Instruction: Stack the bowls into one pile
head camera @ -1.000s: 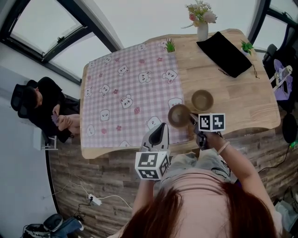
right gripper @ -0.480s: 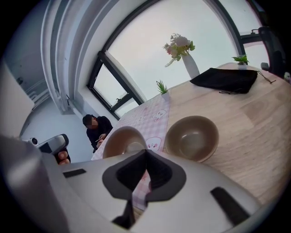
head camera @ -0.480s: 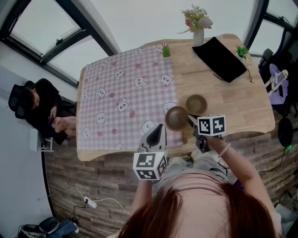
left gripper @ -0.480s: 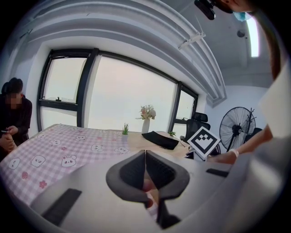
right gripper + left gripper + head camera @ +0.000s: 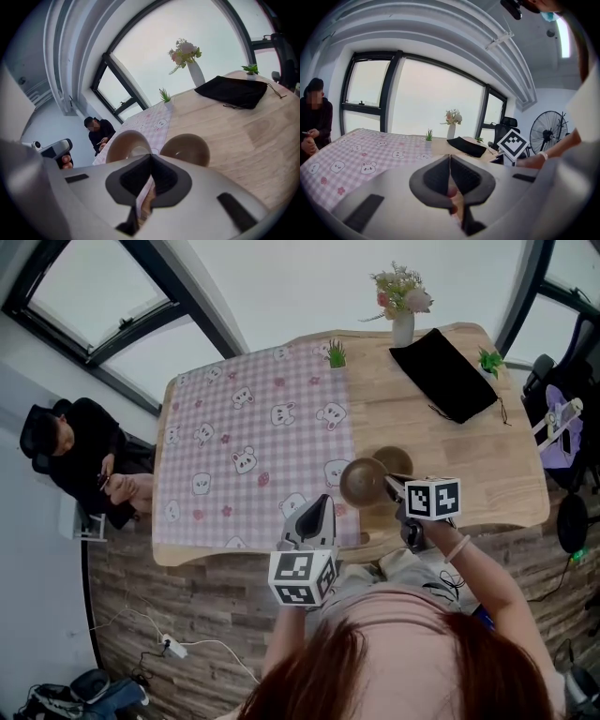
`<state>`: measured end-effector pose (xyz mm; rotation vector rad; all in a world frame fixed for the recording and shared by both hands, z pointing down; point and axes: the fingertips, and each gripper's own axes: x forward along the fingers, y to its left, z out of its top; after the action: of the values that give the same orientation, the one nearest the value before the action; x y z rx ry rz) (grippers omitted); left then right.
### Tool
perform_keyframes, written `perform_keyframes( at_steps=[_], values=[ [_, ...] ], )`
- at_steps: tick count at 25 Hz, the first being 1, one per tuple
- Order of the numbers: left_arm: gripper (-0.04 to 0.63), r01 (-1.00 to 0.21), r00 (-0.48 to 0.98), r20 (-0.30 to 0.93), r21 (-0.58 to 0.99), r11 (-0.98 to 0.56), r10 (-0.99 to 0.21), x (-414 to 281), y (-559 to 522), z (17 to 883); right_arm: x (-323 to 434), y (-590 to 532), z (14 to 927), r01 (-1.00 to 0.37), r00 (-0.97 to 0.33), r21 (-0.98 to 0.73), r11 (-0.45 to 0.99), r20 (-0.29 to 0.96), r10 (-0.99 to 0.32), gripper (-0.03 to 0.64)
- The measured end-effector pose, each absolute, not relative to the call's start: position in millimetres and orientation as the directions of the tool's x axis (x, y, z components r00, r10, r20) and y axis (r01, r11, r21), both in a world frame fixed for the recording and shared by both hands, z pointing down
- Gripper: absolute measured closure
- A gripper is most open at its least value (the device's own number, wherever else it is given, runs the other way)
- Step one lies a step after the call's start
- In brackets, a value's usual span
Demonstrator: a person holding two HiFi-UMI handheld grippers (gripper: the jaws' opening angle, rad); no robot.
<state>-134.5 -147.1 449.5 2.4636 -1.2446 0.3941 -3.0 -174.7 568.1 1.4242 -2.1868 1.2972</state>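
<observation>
Tabletop (image 5: 473,460): right gripper (image 5: 390,487) pinches nearer bowl (image 5: 360,481) (its rim).

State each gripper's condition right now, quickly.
Left gripper: closed, empty.
Right gripper: closed on the rim of a brown bowl.

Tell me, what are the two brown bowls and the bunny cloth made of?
The held bowl and the other bowl look like smooth brown plastic or glazed ceramic. They show soft glints and no grain, so I can't tell which. The bunny cloth looks like printed fabric or maybe wipe-clean vinyl. It lies flat and matte, with pink checks.
</observation>
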Motion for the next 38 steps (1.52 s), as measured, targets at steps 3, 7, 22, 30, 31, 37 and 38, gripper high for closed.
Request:
perform_keyframes(
  at_steps=[3,7,22,30,31,37,38],
  values=[
    [0.584,-0.82,0.566,0.396,0.184,-0.541,-0.723,-130,-149,451,5,-177,569,-0.827,-0.506,-0.542,0.15,0.6,-0.62,0.611],
    [0.584,-0.83,0.552,0.402,0.184,-0.526,-0.73,-125,-152,452,14,-179,570,-0.825,-0.514,-0.542,0.16,0.601,-0.612,0.611],
    [0.584,-0.859,0.508,0.424,0.18,-0.48,-0.75,-113,-151,459,55,-192,583,-0.862,-0.478,-0.474,0.178,0.645,-0.596,0.611],
    [0.584,-0.87,0.489,0.436,0.183,-0.457,-0.755,-111,-148,462,72,-196,599,-0.896,-0.433,-0.402,0.191,0.69,-0.58,0.611],
    [0.584,-0.871,0.487,0.438,0.183,-0.456,-0.756,-111,-148,463,74,-197,601,-0.898,-0.429,-0.399,0.188,0.693,-0.579,0.611],
    [0.584,-0.875,0.479,0.449,0.176,-0.451,-0.754,-111,-146,464,80,-204,609,-0.913,-0.398,-0.369,0.173,0.714,-0.576,0.611],
    [0.584,-0.876,0.477,0.451,0.175,-0.45,-0.754,-112,-146,464,81,-204,611,-0.916,-0.393,-0.364,0.172,0.719,-0.574,0.611]
  ],
)
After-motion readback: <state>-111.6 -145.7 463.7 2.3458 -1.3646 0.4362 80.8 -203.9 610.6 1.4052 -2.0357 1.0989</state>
